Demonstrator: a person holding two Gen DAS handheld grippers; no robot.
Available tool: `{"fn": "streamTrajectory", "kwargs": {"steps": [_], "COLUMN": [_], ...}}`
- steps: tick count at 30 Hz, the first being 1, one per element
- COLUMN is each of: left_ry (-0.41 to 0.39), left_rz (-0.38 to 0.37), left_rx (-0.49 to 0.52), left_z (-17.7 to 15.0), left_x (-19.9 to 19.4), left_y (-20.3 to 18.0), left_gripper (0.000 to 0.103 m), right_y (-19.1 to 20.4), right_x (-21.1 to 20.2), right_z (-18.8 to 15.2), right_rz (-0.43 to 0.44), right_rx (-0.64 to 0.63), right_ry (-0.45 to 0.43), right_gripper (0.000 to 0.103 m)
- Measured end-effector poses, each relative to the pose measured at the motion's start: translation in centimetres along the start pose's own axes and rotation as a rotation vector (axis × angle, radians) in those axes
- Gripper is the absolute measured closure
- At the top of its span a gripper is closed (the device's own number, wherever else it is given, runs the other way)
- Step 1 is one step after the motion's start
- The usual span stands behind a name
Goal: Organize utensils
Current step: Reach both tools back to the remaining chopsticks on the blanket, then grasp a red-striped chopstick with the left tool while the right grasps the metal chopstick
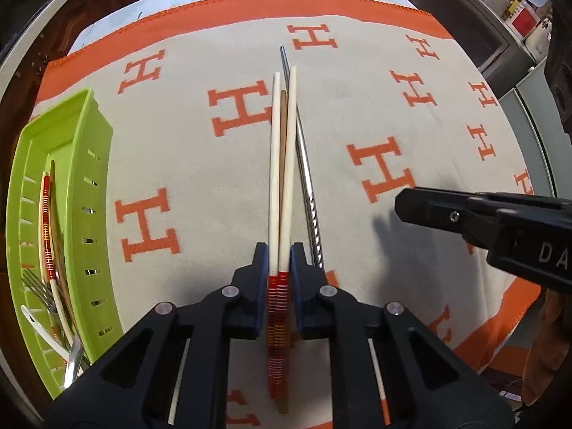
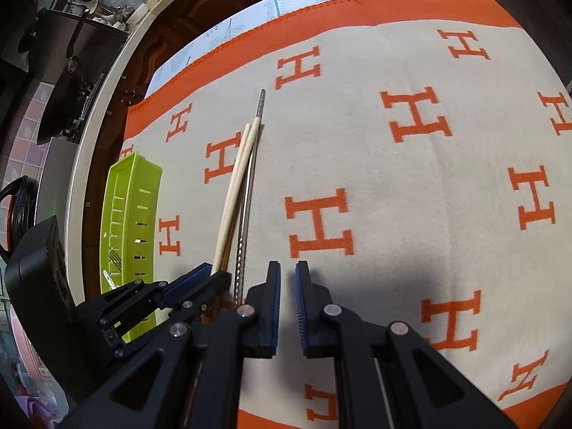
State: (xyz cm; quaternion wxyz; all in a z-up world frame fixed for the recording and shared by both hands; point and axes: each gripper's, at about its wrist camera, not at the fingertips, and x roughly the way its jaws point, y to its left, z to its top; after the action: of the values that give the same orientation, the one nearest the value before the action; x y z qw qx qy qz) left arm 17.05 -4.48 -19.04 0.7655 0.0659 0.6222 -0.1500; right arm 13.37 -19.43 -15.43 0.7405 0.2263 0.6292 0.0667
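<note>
My left gripper (image 1: 280,252) is shut on a pair of cream chopsticks (image 1: 284,164) just above their red-banded handles; a brown chopstick (image 1: 283,114) shows between them. In the right wrist view the same cream chopsticks (image 2: 232,193) run forward from the left gripper (image 2: 211,274). Metal chopsticks (image 1: 308,186) with twisted handles lie on the cloth just to their right, crossing under the cream tips. A green slotted tray (image 1: 77,164) at the far left holds forks, a banded chopstick and other utensils. My right gripper (image 2: 287,268) hovers right of the metal chopsticks (image 2: 246,211), jaws nearly touching, nothing between them.
A beige cloth (image 1: 357,107) with orange H letters and an orange border covers the table. The green tray (image 2: 132,193) sits at the cloth's left edge. Dark cabinets, a pan and kitchen clutter lie beyond the table.
</note>
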Motion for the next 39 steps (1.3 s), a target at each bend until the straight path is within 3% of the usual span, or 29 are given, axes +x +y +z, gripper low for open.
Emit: {"fn": "streamTrajectory", "kwargs": {"steps": [9,13,22,27,39], "left_ry": [-0.023,0.014,-0.008,0.029,0.029], "left_rz": [-0.051,-0.122,-0.117,-0.099,-0.100], "left_rx": [-0.060,-0.108,-0.157,-0.163,-0.175], "left_z": [-0.8,-1.1,-2.4,-2.8,-4.2], "left_x": [-1.4,-1.4,-2.3,-1.3,-2.2], "left_y": [1.6,2.8,4.6,5.2,5.7], "left_gripper": [0.093,0.093,0.093,0.093,0.093], "right_y": [0.7,1.2,2.2,3.1,4.1], "right_x": [0.5,0.9,1.3,1.6,2.1], "right_z": [0.1,0.1,-0.1,-0.2,-0.3], "right_rz": [0.039,0.044,0.059,0.063,0.067], "right_rx": [-0.019,-0.018,-0.028,-0.044,-0.066], "right_ry": [0.016,0.028,0.043,0.053,0.057], "right_gripper": [0.095,0.095,0.095,0.095,0.095]}}
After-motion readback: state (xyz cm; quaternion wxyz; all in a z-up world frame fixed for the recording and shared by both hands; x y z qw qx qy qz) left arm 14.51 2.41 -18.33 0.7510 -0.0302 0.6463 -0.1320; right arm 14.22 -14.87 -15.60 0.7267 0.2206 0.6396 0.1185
